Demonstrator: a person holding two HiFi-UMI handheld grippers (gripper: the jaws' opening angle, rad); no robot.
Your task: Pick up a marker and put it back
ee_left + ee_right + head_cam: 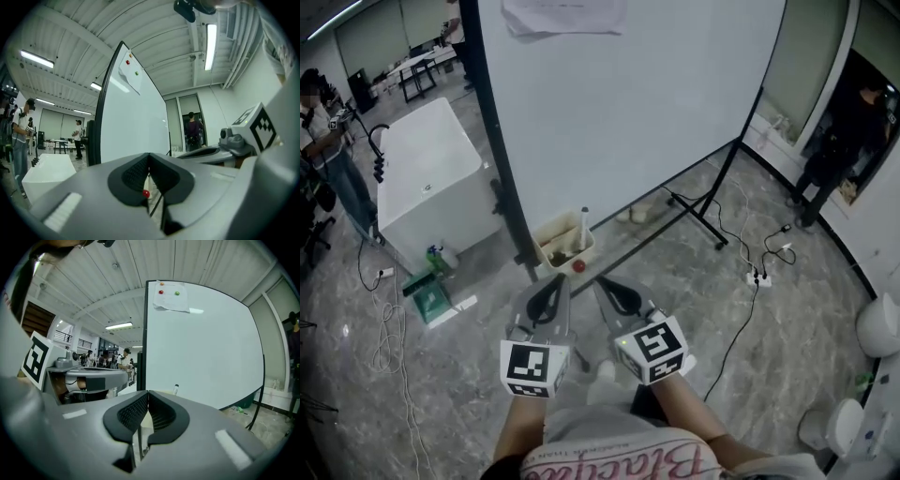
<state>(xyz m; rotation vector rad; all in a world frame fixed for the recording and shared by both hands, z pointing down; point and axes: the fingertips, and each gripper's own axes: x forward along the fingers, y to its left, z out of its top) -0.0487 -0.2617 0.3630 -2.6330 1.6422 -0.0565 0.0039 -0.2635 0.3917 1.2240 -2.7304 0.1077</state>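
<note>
Risk as we see it: left gripper and right gripper both pressed together, empty, while the marker stands upright in the box under the whiteboard. Reaching in unspread, we'd probably tip it.

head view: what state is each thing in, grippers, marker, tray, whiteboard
left gripper: shut, empty
right gripper: shut, empty
marker: standing upright in the tray, not held
tray: open-topped, holding the marker
whiteboard: nothing written on it
</note>
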